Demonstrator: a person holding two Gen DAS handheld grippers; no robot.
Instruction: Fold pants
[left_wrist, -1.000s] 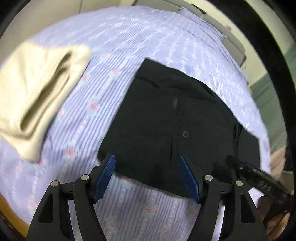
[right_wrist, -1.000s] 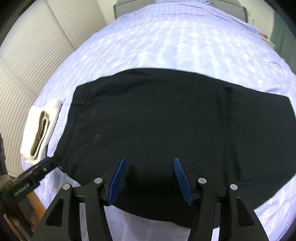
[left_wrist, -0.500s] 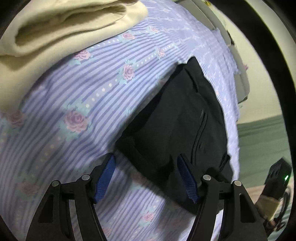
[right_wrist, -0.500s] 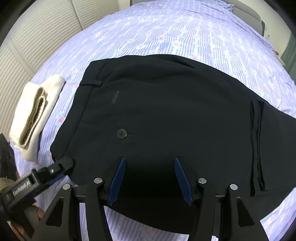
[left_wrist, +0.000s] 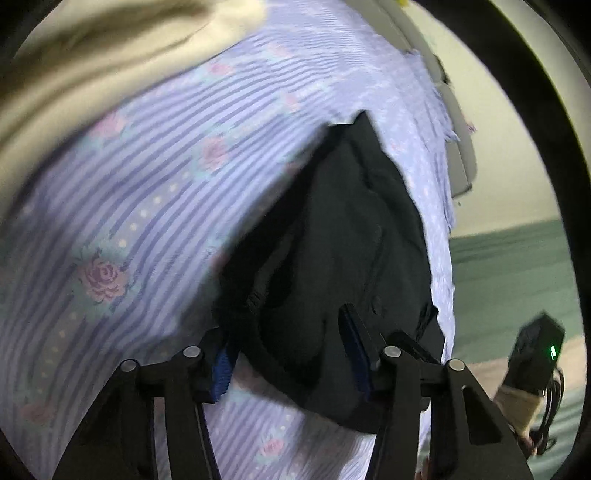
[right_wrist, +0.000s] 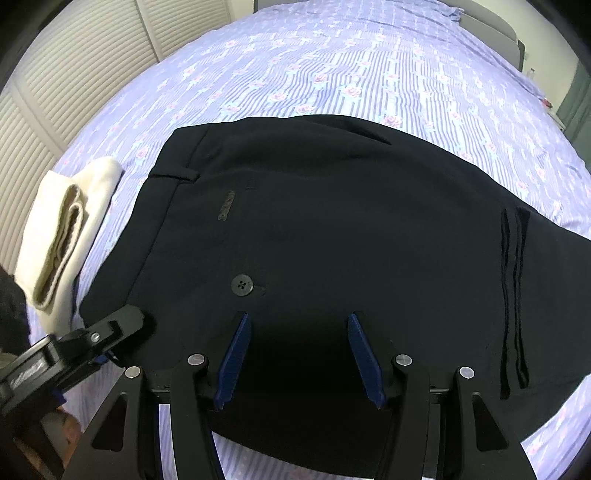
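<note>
1. Pants (right_wrist: 332, 229), black, lie spread flat on a bed and fill the middle of the right wrist view, waistband toward the left of the frame.
2. A round black button (right_wrist: 242, 285) sits just left of centre, above the right claw.
3. Right claw (right_wrist: 299, 356) appears at the bottom centre of that view, its blue-padded fingers spread wide apart over the near edge of the pants, grasping nothing.
4. Left claw (left_wrist: 288, 354) appears at the bottom of the left wrist view, which is blurred. Its fingers are spread on either side of a raised, bunched corner of the pants (left_wrist: 332, 258); they have not clenched on it.
5. From the right wrist view, the left claw (right_wrist: 110, 332) enters at the lower left and touches the waistband corner of the pants.
6. Bedsheet (right_wrist: 332, 66), lilac with stripes and pink roses, covers the bed around the pants.
7. A folded cream garment (right_wrist: 66, 229) rests on the sheet at the left of the right wrist view, just beside the waistband; it fills the upper left of the left wrist view (left_wrist: 92, 55).
8. White slatted doors (right_wrist: 74, 74) stand in the upper left.
</note>
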